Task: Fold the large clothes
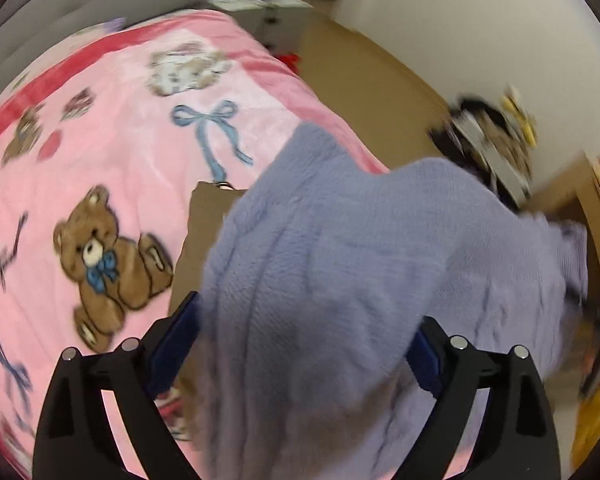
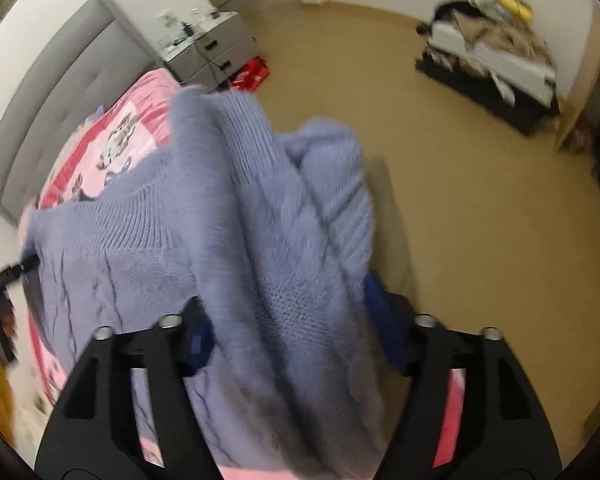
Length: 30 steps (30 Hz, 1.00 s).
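Sweater let go onto the bed after a fold.
The lilac sweater (image 1: 340, 264) is heaped on the pink blanket (image 1: 112, 128); both the left gripper (image 1: 304, 344) and the right gripper (image 2: 296, 332) are spread wide, cloth lying loose between them. Next, it probably needs regrasping at an edge and flattening.

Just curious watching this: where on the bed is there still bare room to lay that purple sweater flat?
The pink blanket lies bare from the sweater toward the grey headboard. It is crowded near the bed's edge, where sweater and brown board lie.
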Each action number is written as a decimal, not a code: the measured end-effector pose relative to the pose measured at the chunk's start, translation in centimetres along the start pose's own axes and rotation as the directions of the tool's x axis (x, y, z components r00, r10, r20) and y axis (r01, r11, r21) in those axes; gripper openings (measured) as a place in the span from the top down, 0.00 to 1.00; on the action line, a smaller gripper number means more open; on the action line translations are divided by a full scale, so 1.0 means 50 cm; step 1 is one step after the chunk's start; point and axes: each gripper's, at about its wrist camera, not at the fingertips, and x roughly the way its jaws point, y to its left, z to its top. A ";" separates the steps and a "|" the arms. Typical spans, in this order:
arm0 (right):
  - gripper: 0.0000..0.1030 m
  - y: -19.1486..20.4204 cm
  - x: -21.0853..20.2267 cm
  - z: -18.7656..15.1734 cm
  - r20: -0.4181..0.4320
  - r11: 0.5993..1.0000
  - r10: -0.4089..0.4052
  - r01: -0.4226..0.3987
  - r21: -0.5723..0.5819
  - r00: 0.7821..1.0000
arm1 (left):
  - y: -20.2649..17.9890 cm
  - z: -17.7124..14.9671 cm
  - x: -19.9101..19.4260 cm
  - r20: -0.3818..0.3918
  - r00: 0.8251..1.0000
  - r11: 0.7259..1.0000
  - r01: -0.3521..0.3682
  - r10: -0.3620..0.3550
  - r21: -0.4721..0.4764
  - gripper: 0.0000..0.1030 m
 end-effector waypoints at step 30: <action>0.56 0.045 0.067 0.011 0.063 1.000 0.015 -0.014 -0.012 0.998 | -0.100 -0.030 0.076 0.139 0.988 0.995 -0.048 0.060 -0.088 0.07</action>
